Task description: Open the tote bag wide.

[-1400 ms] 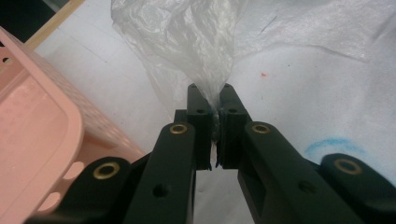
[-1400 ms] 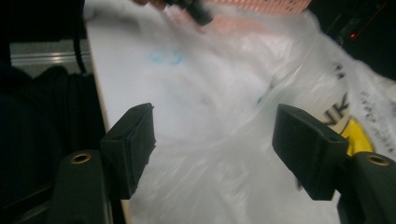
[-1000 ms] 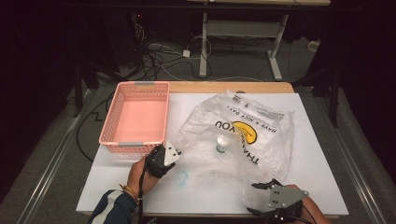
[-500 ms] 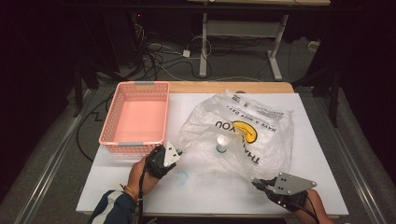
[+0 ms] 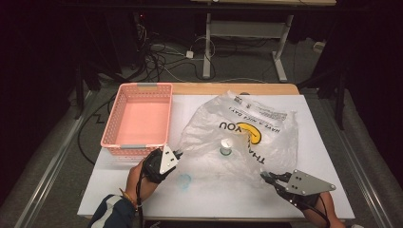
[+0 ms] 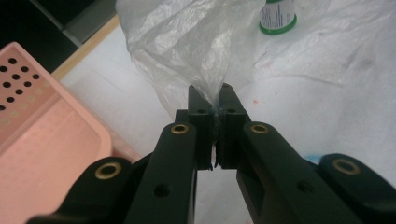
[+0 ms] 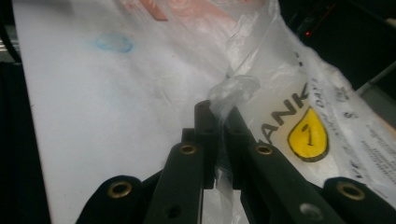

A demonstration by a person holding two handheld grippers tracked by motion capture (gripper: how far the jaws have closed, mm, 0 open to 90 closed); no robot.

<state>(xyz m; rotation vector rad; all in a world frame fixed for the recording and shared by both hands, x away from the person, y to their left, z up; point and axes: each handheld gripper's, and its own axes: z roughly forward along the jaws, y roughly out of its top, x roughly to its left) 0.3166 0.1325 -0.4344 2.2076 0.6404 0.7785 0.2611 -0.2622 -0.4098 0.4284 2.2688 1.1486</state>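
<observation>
A clear plastic bag point(image 5: 247, 137) with black lettering and a yellow mark lies spread over the white table top point(image 5: 313, 137). A small white bottle with a green base point(image 5: 226, 147) stands inside it. My left gripper point(image 5: 177, 154) is shut on the bag's near left edge point(image 6: 212, 95). At the bag's near right corner my right gripper point(image 5: 264, 176) has just closed and pinches a bunched bit of film point(image 7: 231, 95). The bottle point(image 6: 277, 16) sits beyond the left jaws.
A pink perforated basket point(image 5: 138, 118) stands empty at the table's left, close to the left hand. A faint blue ring mark point(image 5: 184, 180) is on the board between the hands. Cables and desk legs lie on the dark floor behind the table.
The right gripper went from open to shut on the bag's near right corner and rose slightly. The left gripper kept its hold and stayed in place.
</observation>
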